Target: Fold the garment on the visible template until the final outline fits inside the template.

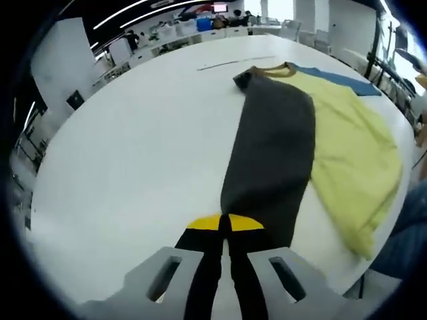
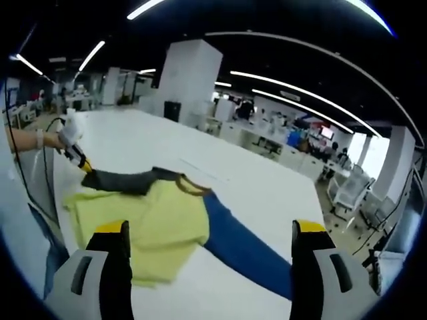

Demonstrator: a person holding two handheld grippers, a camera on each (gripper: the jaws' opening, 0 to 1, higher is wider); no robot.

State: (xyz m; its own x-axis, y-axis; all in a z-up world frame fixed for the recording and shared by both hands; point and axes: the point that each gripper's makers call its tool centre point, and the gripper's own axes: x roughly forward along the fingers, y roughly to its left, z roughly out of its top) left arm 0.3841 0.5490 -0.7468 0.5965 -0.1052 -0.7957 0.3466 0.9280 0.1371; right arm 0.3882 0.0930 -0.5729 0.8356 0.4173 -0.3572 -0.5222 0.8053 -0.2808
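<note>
L claw pinched on shirt's gray sleeve, stretched ahead over table. R view: blue sleeve betw wide-open R claw jaws; L claw far left, held low.

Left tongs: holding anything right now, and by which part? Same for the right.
The left tongs are shut on the end of the shirt's dark grey sleeve, folded across the yellow body. The right tongs are open, holding nothing.

garment hem hidden behind closed jaws, template line too faint
</note>
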